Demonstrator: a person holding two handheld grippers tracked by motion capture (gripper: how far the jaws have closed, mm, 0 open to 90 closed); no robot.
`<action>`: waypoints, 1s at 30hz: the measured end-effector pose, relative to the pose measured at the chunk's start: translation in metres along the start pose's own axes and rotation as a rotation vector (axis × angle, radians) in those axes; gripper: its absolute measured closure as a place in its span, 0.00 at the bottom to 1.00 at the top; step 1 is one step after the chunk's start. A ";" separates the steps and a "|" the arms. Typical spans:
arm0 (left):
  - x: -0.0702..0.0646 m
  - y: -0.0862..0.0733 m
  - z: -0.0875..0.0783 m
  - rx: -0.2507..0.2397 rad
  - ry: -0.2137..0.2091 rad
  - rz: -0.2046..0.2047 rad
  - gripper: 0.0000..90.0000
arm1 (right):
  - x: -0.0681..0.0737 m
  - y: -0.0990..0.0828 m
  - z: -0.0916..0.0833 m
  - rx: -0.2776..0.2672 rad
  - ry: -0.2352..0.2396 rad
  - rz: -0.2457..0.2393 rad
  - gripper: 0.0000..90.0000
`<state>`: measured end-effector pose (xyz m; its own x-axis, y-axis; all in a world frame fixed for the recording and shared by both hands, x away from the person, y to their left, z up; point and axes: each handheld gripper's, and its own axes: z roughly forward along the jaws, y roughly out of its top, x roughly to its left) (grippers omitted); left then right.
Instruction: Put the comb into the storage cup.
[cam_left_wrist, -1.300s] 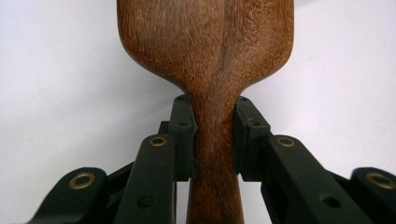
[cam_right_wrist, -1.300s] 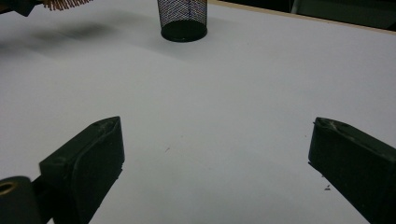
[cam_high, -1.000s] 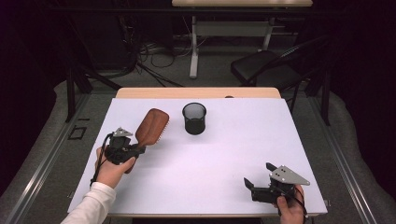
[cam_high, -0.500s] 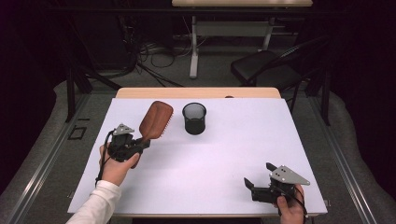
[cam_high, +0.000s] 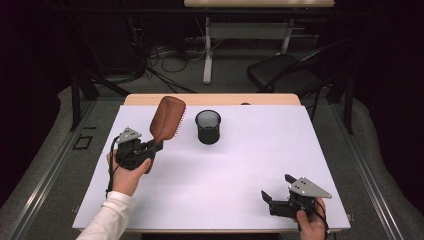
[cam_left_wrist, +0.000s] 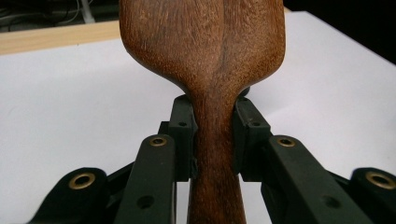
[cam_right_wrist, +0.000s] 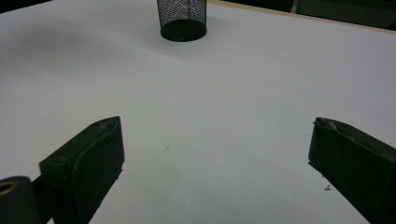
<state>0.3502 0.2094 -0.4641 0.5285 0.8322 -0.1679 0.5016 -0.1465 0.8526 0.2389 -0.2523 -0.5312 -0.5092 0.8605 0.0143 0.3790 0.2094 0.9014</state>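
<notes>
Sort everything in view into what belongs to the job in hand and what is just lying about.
In the job:
- brown wooden hairbrush, clamped by its handle in the left gripper
- black mesh cup, upright on the white table

Lying about:
- right gripper, open, holding nothing
- dark chair behind the table

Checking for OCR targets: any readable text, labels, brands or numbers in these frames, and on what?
None readable.
Wooden hairbrush: bare wood grain in the left gripper view, no stamp or brand.
Black mesh cup: no label.
White table sheet: blank.
Left gripper, clamped on the brush handle, and right gripper, jaws apart: brass rivets and holes, no markings.
Grey plate on the right gripper: plain.
</notes>
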 end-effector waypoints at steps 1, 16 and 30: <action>-0.001 0.001 0.000 -0.010 -0.005 -0.001 0.81 | 0.000 0.000 0.000 0.001 0.000 0.000 0.04; -0.018 0.019 0.009 -0.113 -0.048 0.030 0.81 | 0.000 0.000 0.002 0.002 -0.003 0.000 0.04; -0.031 0.033 0.033 -0.131 -0.107 0.056 0.81 | 0.002 -0.002 0.006 0.012 -0.016 0.004 0.04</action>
<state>0.3726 0.1611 -0.4473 0.6262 0.7621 -0.1645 0.3795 -0.1137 0.9182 0.2422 -0.2479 -0.5354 -0.4953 0.8687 0.0106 0.3900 0.2114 0.8962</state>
